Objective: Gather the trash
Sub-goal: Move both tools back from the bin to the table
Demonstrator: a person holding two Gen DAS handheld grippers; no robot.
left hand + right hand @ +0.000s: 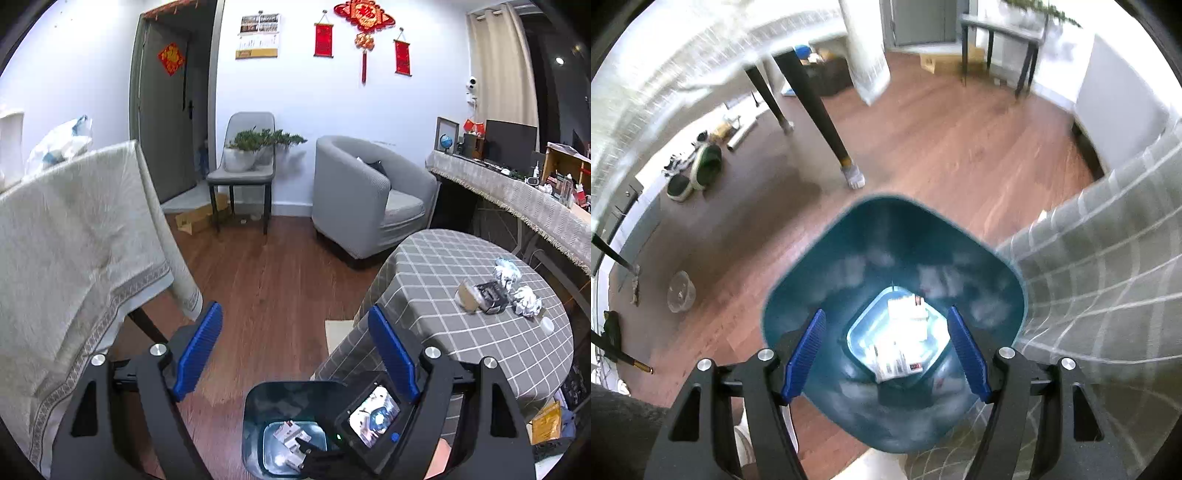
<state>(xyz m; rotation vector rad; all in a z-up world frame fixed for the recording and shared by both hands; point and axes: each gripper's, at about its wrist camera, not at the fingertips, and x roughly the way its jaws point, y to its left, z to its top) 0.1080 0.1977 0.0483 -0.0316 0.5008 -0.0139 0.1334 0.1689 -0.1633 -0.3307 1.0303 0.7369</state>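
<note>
A teal trash bin (979,280) stands on the wood floor beside a checked-cloth table (443,266). White packaging scraps (905,332) lie at its bottom. My right gripper (886,321) is open and empty, directly above the bin mouth. My left gripper (295,317) is open and empty, held over the floor between the two tables; the bin (258,406) shows below it. On the checked table lie crumpled white papers (526,299), a foil ball (508,271), a dark wrapper (489,295), a cardboard piece (467,295) and a small white lid (546,325).
A table with a cream cloth (74,229) stands at left, its dark legs (812,103) near the bin. A grey armchair (369,199), a chair holding a plant (247,158) and a cluttered counter (517,188) stand beyond. Shoes (701,166) lie on the floor.
</note>
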